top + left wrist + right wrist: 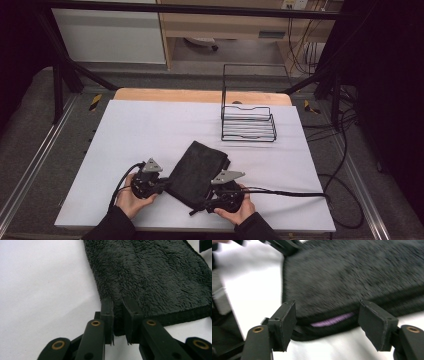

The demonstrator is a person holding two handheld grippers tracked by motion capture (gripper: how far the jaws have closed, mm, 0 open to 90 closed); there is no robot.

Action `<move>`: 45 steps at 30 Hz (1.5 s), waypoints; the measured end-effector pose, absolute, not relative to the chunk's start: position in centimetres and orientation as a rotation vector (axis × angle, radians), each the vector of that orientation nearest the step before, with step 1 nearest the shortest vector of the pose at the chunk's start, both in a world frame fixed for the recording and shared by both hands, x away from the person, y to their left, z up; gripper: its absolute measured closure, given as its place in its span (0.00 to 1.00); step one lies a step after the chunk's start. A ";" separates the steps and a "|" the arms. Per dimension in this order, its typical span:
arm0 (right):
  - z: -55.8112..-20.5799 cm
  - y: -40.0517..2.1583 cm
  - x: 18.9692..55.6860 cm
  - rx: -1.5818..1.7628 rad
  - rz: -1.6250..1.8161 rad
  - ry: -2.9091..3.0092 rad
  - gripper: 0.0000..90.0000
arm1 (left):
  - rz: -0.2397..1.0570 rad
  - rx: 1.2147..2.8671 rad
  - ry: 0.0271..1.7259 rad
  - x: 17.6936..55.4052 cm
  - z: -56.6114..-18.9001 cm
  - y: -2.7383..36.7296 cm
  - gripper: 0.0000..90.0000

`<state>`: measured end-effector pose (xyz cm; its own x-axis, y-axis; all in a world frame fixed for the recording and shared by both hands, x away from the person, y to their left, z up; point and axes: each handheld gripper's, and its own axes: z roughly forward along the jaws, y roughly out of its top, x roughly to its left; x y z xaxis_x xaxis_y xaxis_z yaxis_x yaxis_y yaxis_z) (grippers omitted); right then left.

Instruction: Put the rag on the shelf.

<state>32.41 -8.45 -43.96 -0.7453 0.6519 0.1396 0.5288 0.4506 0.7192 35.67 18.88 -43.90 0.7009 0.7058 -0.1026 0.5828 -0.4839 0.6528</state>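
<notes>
High view looks down from above the near edge, facing forward across the table (150, 125). Both gripper views sit low and close, sharing the black towel (197, 172) at frame centre.

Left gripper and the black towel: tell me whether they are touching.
Touching. The left gripper view shows the left gripper with its jaws nearly closed, pinching the near corner edge of the folded black towel between the pads.
</notes>
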 end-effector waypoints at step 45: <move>-44.0 -10.7 32.6 1.039 1.140 2.637 0.85 | 0.102 2.123 1.082 32.3 -43.0 18.8 0.93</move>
